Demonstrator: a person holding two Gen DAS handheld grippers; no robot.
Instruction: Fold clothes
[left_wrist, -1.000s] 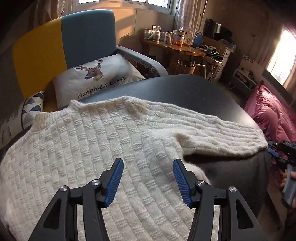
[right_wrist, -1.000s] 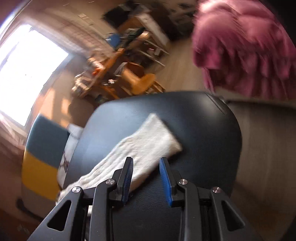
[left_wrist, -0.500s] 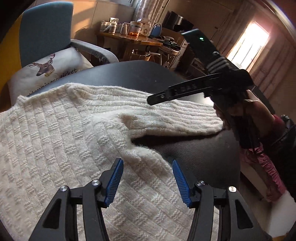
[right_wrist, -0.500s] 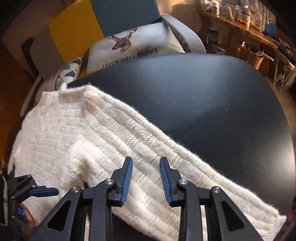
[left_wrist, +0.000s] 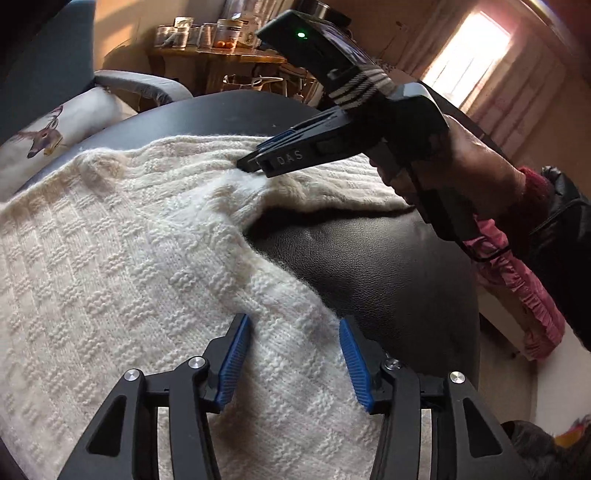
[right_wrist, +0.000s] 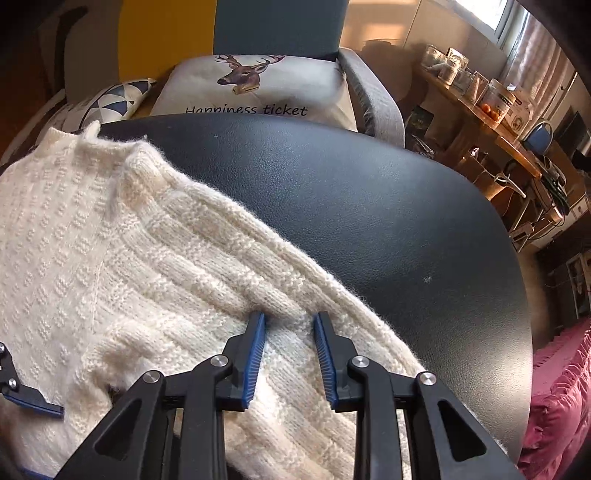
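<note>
**Two grippers over a cream sweater on a dark table**

A cream knitted sweater (left_wrist: 122, 258) is lying flat on a round black table (left_wrist: 388, 266). It is covering the left part of the table, and its sleeve (right_wrist: 229, 258) is stretching out to the right across the dark top.

The left gripper (left_wrist: 293, 354) is hovering just above the side edge of the sweater, near the lower part of the body. Its blue fingers (left_wrist: 232, 360) are standing wide apart, with knit and a bit of the table edge showing between them. They are not clamping anything.

The right gripper (right_wrist: 289, 354) is reaching down to the sleeve, close to where the sleeve is joining the body. In the right wrist view its fingers (right_wrist: 255, 354) are also apart, though less wide, with the sleeve lying between them. Their tips are touching the knit or are very near to it; it is not possible to tell if they are pressing in. In the left wrist view the same gripper (left_wrist: 255, 162) is coming in from the right, held by a hand (left_wrist: 476, 166), and the wool is bunching up a little under its tip.

Behind the table a chair (right_wrist: 277, 29) is holding a cushion (right_wrist: 255, 88) with a deer picture. A pink cloth (right_wrist: 554, 387) is hanging at the right side.
</note>
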